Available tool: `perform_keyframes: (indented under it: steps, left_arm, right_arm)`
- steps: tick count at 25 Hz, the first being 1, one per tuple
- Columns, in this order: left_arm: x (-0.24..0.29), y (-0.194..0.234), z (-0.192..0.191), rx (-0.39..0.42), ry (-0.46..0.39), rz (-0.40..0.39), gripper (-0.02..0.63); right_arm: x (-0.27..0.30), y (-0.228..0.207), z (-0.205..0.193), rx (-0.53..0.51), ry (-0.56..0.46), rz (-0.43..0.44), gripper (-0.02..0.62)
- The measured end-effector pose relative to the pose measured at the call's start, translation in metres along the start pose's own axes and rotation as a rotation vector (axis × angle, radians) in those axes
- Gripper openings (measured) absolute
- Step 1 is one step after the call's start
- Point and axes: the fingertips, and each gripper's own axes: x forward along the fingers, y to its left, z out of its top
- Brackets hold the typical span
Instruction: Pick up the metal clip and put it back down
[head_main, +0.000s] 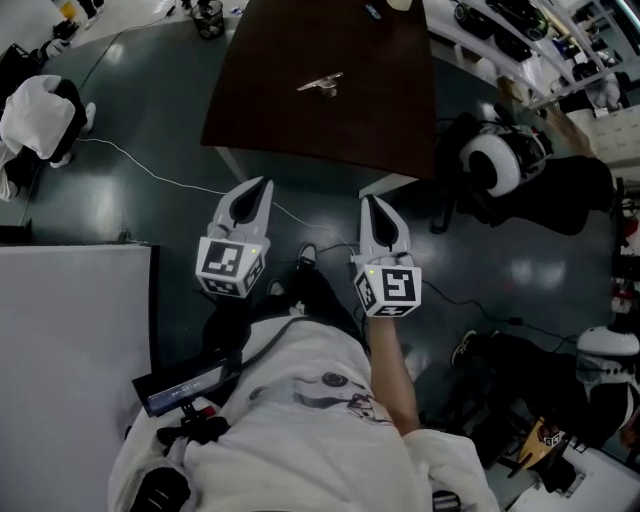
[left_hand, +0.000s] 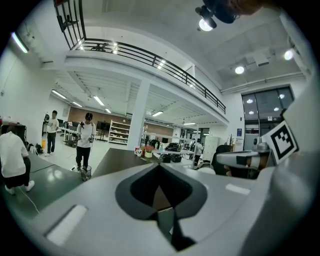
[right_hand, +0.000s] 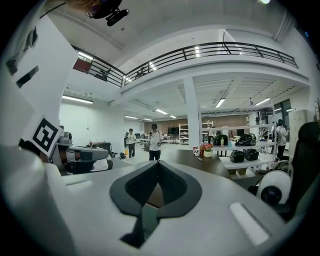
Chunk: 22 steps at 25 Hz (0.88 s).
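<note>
As left tongs and right tongs hover, the clip lies beyond.

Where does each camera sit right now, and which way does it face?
Head view: on the person's head, steeply down at the dark table and metal clip; shows left gripper, right gripper, the person's shirt.
Left gripper view: on the left gripper, roughly level over the table; own shut jaws at bottom.
Right gripper view: on the right gripper, likewise level; own shut jaws at bottom.
Shared: each gripper view shows the other gripper at its side edge.
</note>
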Motion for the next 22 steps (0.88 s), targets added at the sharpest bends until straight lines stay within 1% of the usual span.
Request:
perform_keyframes:
  steps: [4, 8, 12, 18, 22]
  left_arm:
    - [0.028, 0.010, 0.012, 0.030, -0.013, 0.020, -0.002]
    - [0.060, 0.021, 0.034, 0.074, -0.027, 0.047, -0.002]
    - [0.085, 0.021, 0.042, 0.085, -0.015, 0.052, -0.002]
    - [0.117, 0.003, 0.039, 0.112, -0.001, 0.045, -0.002]
    - [0.124, 0.009, 0.040, 0.114, 0.016, 0.068, -0.002]
  right_arm:
    - [0.032, -0.016, 0.008, 0.012, -0.034, 0.027, 0.002]
    - [0.062, -0.029, 0.028, 0.015, -0.076, 0.064, 0.002]
    - [0.078, -0.047, 0.040, 0.026, -0.094, 0.068, 0.002]
    - [0.088, -0.074, 0.030, 0.059, -0.073, 0.079, 0.002]
    - [0.095, -0.080, 0.028, 0.081, -0.066, 0.081, 0.002]
